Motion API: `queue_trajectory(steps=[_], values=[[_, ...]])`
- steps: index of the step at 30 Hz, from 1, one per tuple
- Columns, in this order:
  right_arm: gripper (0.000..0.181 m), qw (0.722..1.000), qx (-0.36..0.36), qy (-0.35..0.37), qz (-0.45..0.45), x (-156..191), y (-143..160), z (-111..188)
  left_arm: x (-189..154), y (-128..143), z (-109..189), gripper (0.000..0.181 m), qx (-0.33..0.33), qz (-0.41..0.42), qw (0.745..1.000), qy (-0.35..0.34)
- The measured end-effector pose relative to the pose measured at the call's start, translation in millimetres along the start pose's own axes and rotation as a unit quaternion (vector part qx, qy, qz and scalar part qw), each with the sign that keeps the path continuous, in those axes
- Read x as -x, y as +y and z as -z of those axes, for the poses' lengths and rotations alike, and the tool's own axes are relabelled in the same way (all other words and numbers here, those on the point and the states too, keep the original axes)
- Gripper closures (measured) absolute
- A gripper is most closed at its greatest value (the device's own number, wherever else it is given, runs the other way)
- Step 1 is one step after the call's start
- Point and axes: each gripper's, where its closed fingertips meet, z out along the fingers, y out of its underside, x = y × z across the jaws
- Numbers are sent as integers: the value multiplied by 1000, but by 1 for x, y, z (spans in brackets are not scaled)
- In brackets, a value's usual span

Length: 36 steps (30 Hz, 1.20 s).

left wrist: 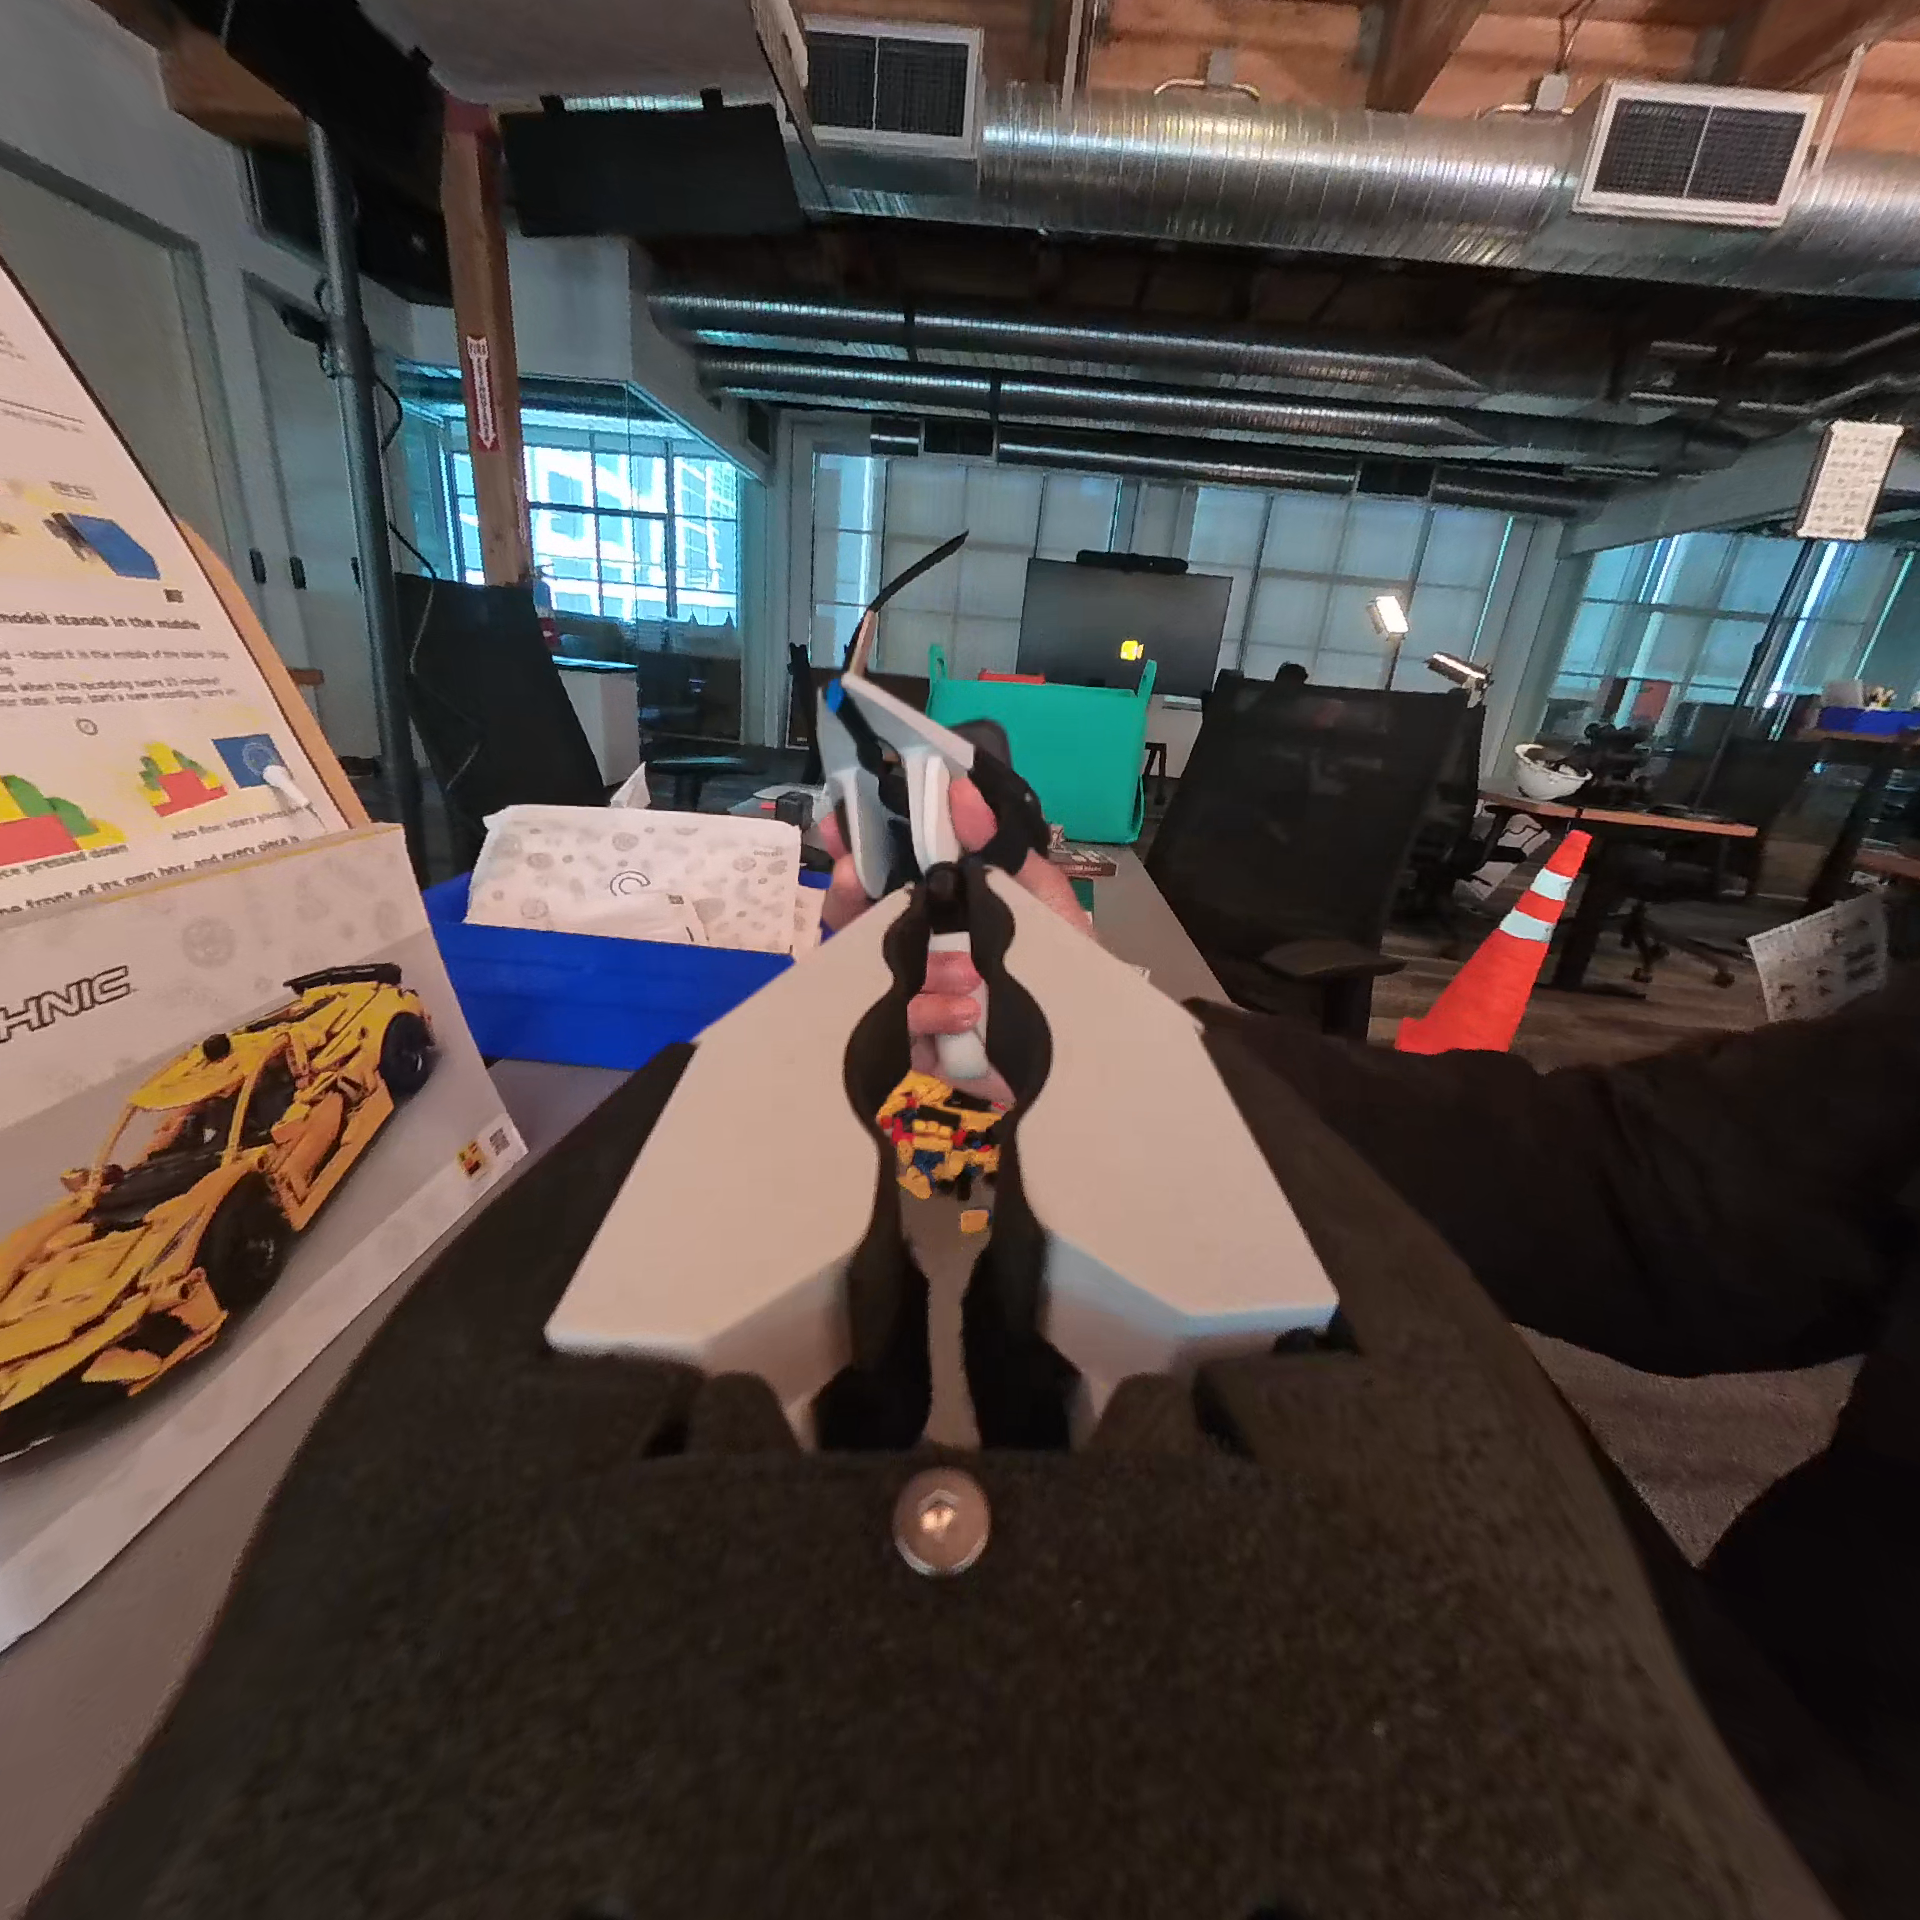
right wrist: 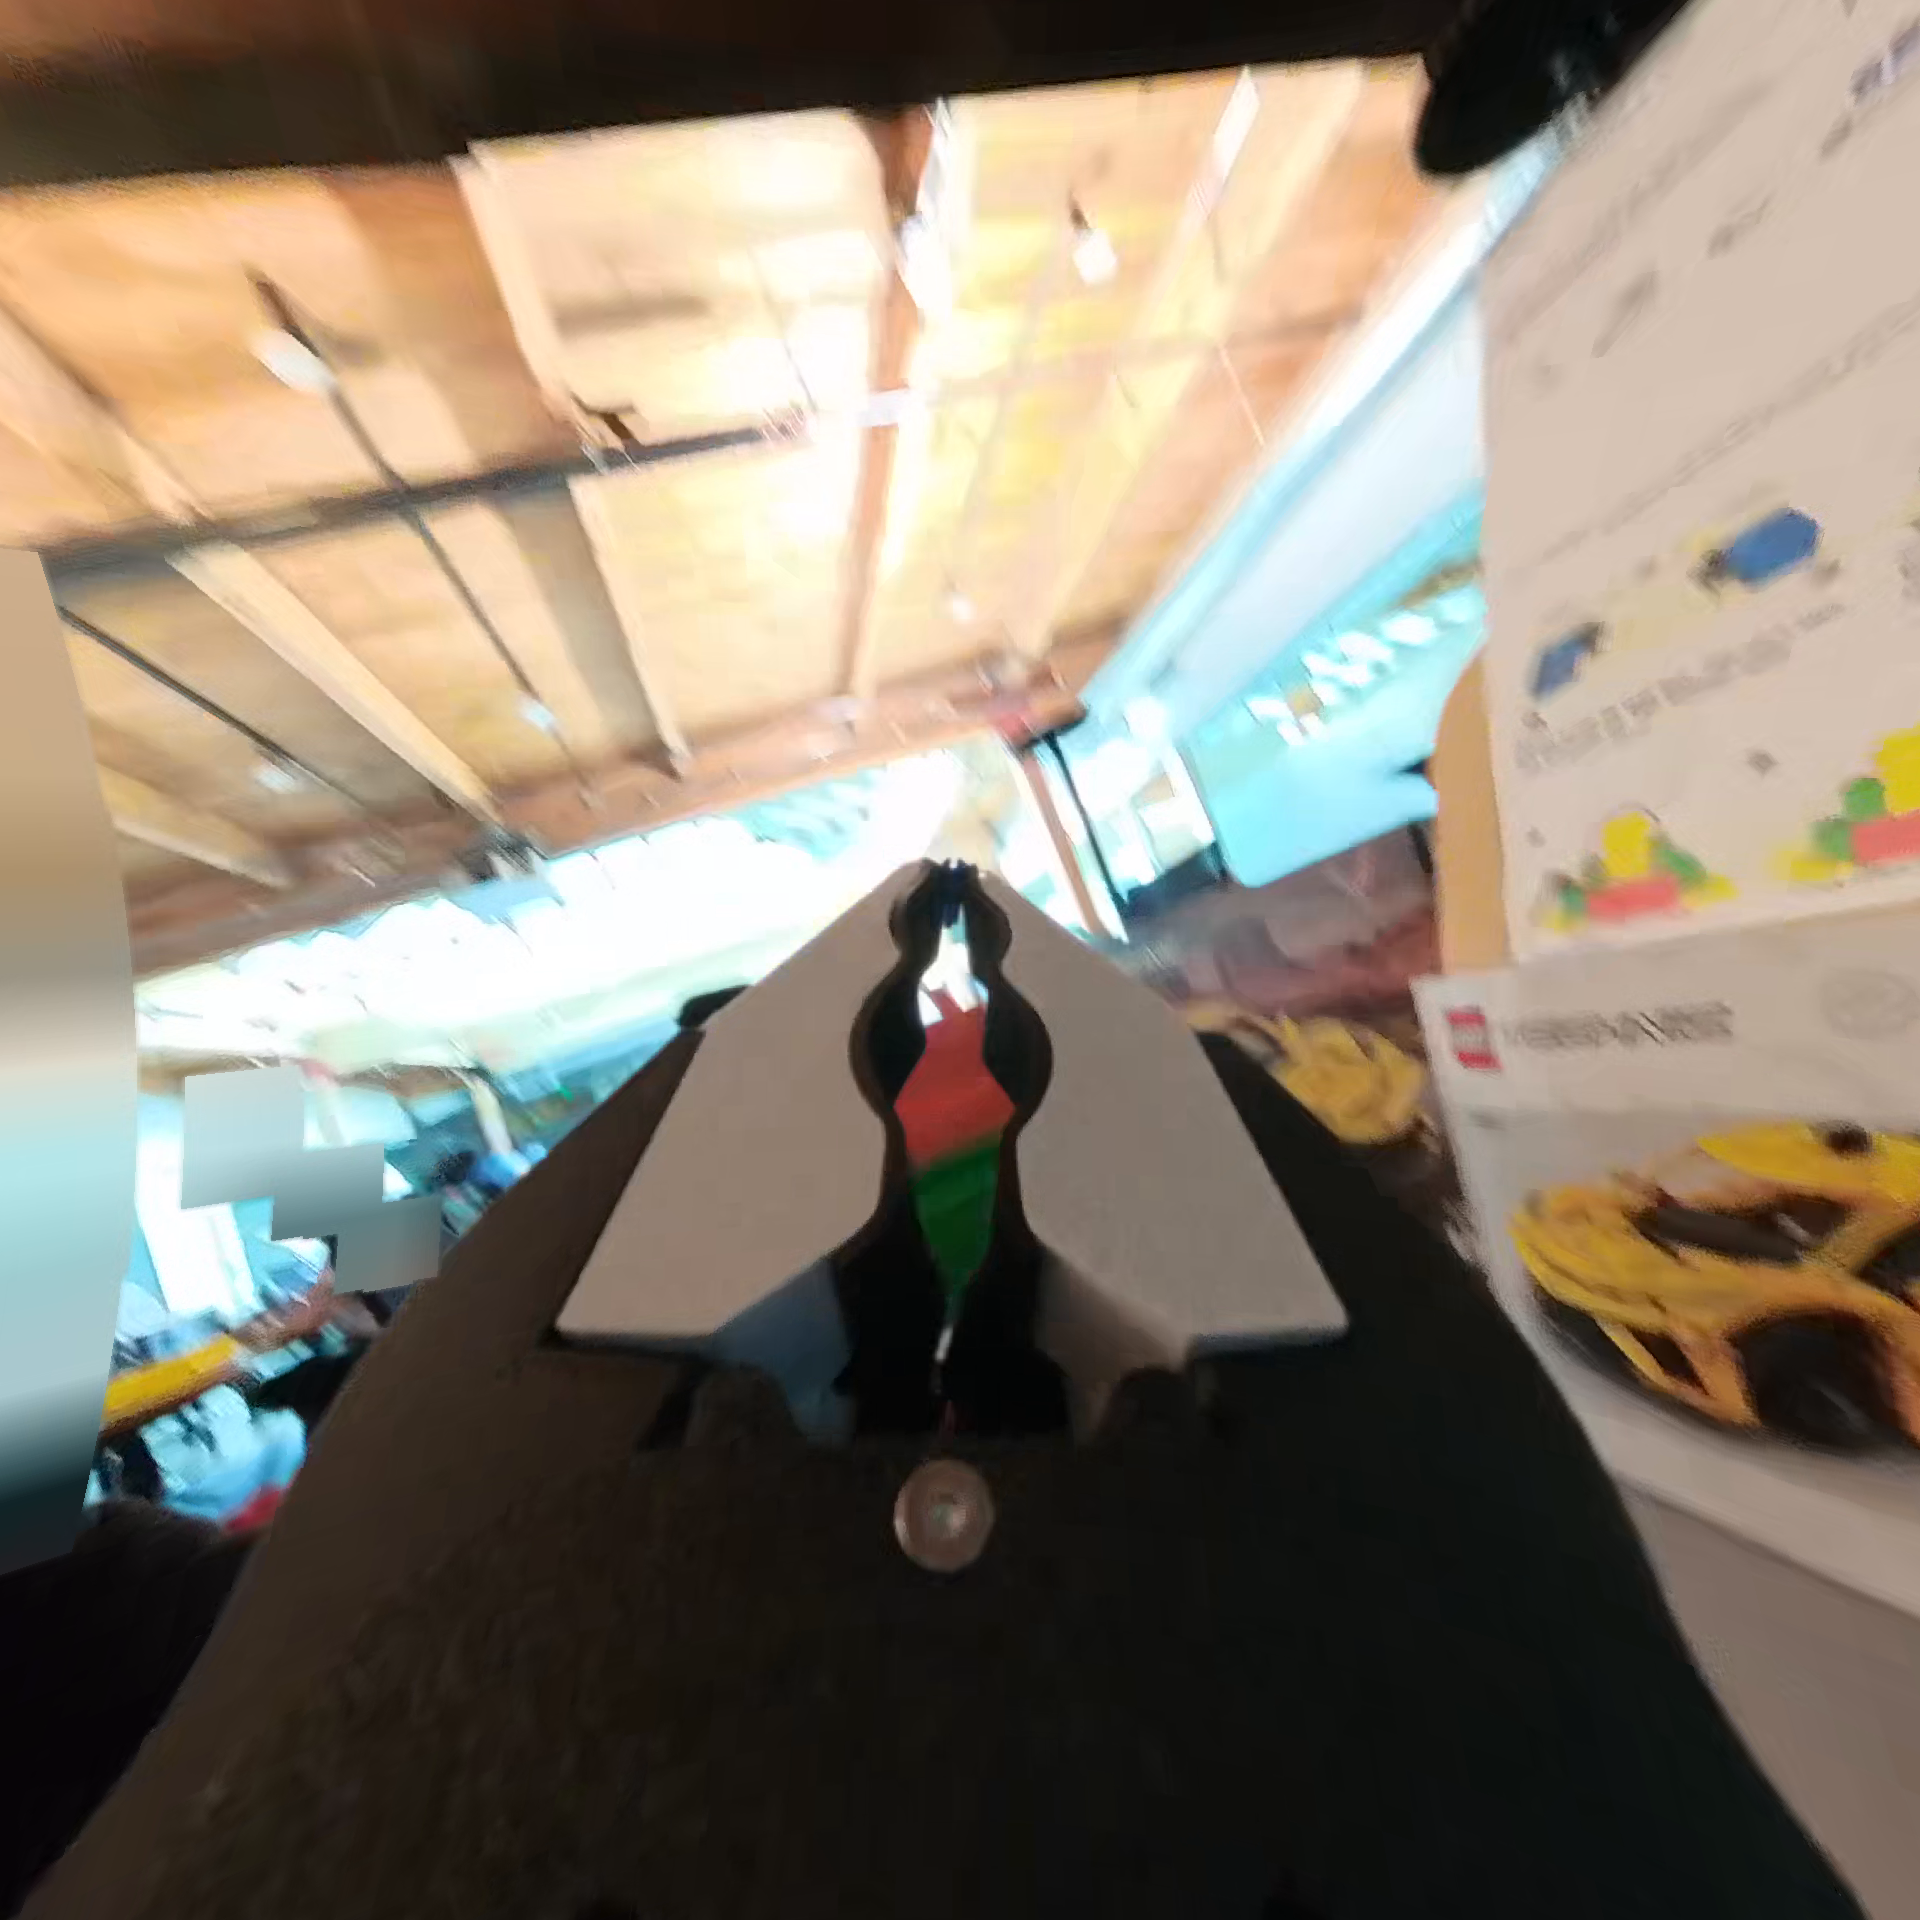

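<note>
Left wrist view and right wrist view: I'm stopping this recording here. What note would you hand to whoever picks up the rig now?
Left tongs: shut, raised above the grey table, tips close to the other gripper.
Right tongs: shut, aimed up at the ceiling. The view is blurred, so I cannot tell if anything is pinched.
Pile of small yellow, blue and black bricks: loose on the table beyond.
White box picturing a yellow car: stands at left, with a blue plastic bin of white bags behind it.
</note>
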Motion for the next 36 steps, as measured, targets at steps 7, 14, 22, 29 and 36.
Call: queue_trajectory(steps=[7, 14, 22, 29, 36], values=[[177, 648, 622, 428, 101, -98, 60, 224, 6, 7, -1, 175, 22, -6, 1000, -15], [175, 569, 704, 424, 32, -89, 74, 291, -6, 13, -11, 175, 48, -18, 999, -3], [151, 671, 625, 360, 171, -81, 56, 202, -23, 25, -18, 175, 81, 55, 993, 59], [139, 747, 525, -1, 408, 77, 117, 29, -70, 29, -2, 175, 111, 182, 949, 232], [149, 630, 532, -82, 559, 142, 144, -3, -92, 31, 4, 175, 131, 171, 934, 285]])
